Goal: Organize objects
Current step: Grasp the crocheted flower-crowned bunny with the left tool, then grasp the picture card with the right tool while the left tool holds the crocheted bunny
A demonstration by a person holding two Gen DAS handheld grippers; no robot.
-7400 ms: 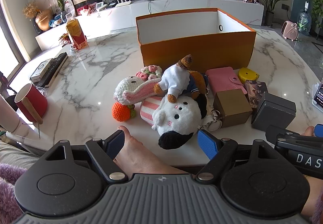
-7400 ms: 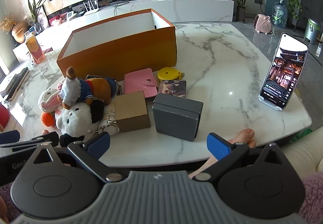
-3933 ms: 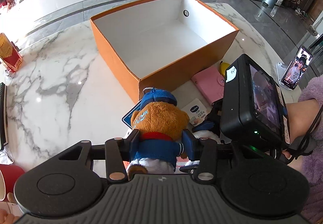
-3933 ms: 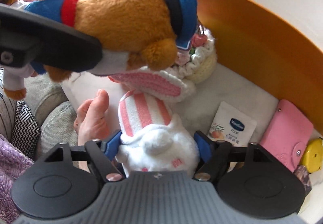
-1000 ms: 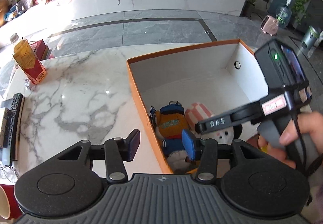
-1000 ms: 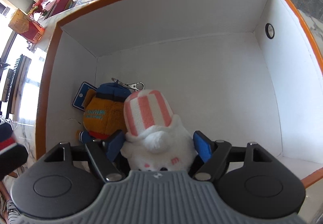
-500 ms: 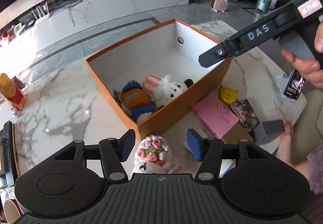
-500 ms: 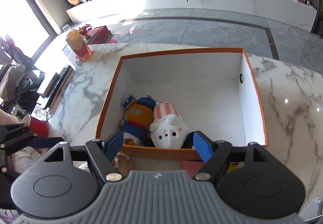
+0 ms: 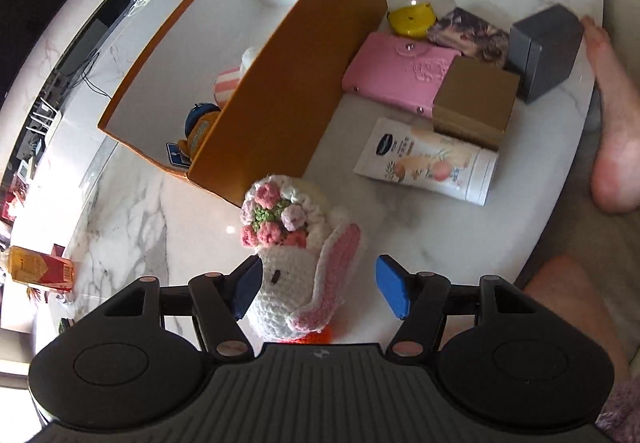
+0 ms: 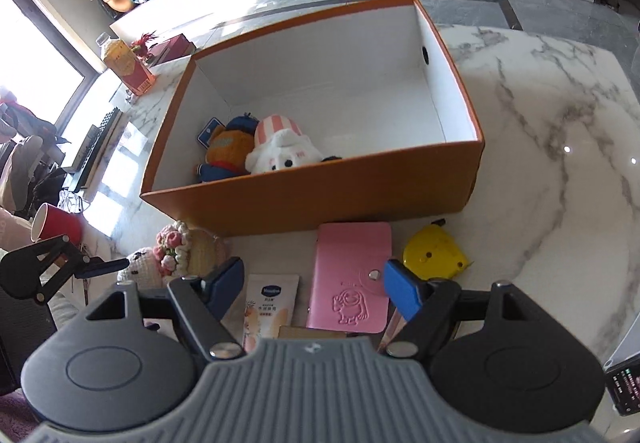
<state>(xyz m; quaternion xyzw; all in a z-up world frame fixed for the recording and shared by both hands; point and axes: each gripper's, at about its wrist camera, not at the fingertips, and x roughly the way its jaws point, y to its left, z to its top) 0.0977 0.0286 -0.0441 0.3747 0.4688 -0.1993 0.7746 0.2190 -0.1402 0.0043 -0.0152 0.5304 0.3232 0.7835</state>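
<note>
Left claw (image 9: 318,291) spread wide over the crochet bunny (image 9: 298,259), jaws just been opening; the bunny sits between the fingers, left pad looks right at its cheek but no squeeze, right pad clear of it. Bunny lies on the marble table (image 9: 132,219) just outside the near corner of the orange box (image 10: 320,195). Right claw (image 10: 314,289) also wide, nothing between its jaws, hanging above the pink card wallet (image 10: 352,275) and the white lotion tube (image 10: 268,305). Inside the box, against the near-left wall: brown bear plush in a blue cap (image 10: 226,151) and white plush with a striped hat (image 10: 282,149), touching each other. On the table beside the box: yellow tape measure (image 10: 434,253), brown cardboard box (image 9: 474,101), grey box (image 9: 546,51), patterned card pack (image 9: 468,33). Bare foot (image 9: 612,123) at the table edge near the grey box.
</note>
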